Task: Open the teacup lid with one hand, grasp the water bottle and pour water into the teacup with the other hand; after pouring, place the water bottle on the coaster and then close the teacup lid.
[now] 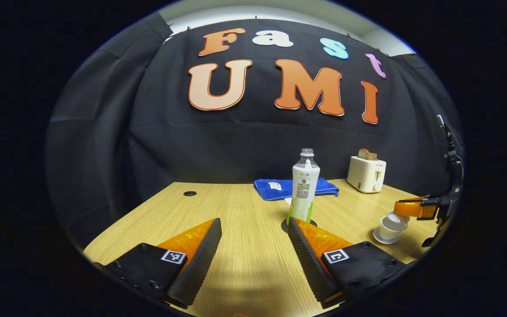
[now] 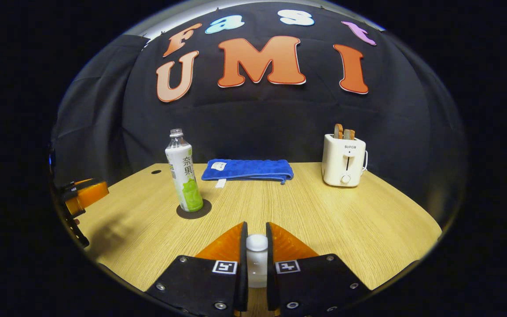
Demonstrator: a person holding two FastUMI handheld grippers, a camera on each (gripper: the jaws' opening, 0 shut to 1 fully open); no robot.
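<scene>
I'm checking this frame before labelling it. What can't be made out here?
- Water level in the teacup: too small in the left gripper view, and the lid held by the right gripper hangs over it.
- Coaster: mostly covered by the water bottle.
- Lid's shape: the right gripper's jaws hide its sides in the right gripper view.

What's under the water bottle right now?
The water bottle stands upright on a dark round coaster, whose rim shows around its base. The coaster's middle is covered by the bottle.
</scene>
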